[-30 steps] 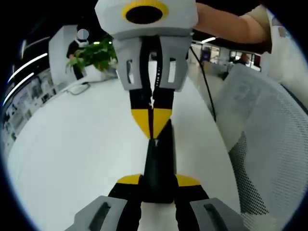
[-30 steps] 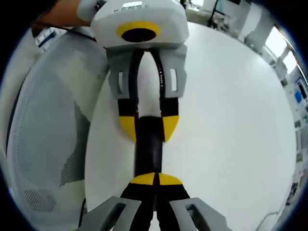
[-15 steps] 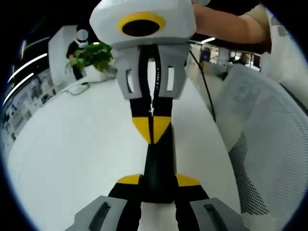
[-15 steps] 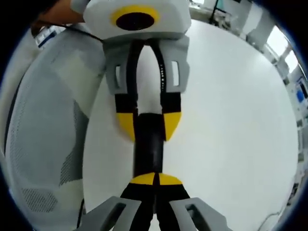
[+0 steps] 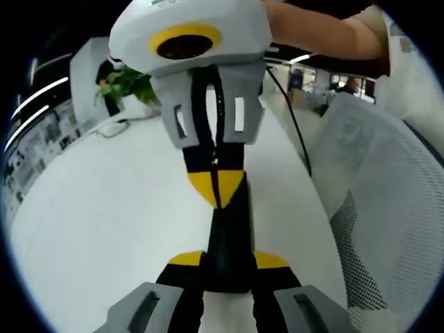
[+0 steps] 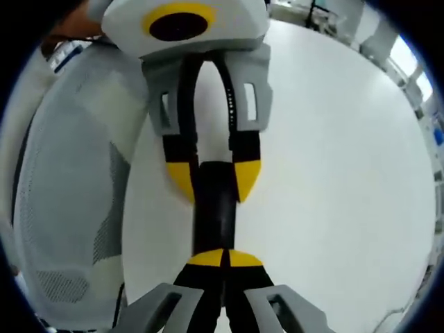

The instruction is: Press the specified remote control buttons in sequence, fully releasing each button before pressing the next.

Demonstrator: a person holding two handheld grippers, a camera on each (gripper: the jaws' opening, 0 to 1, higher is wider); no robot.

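In the left gripper view, the left claw (image 5: 229,262) rises from the bottom edge with its yellow-tipped black jaws pinching the near end of a slim black remote control (image 5: 230,239), which runs away from the camera above a broad white round desk (image 5: 104,208). At the remote's far end the right claw (image 5: 216,195) comes down from the top, its two yellow tips pressed together into a single point that meets the upper face of the remote. A bare forearm (image 5: 326,31) of the person reaches in from the upper right behind that claw. A white mesh-backed chair (image 5: 388,208) stands at the right, beside the desk's edge. Far back on the desk sits a green leafy plant (image 5: 128,83), with a thin cable lying near it.

In the right gripper view, the right claw (image 6: 223,258) shows its yellow tips shut tight against each other, resting on the near end of the same black remote (image 6: 214,208). The left claw (image 6: 212,179) grips the remote's far end from both sides, one yellow pad on each flank. The white desk (image 6: 333,173) spreads to the right; the mesh chair (image 6: 66,208) lies at the left.
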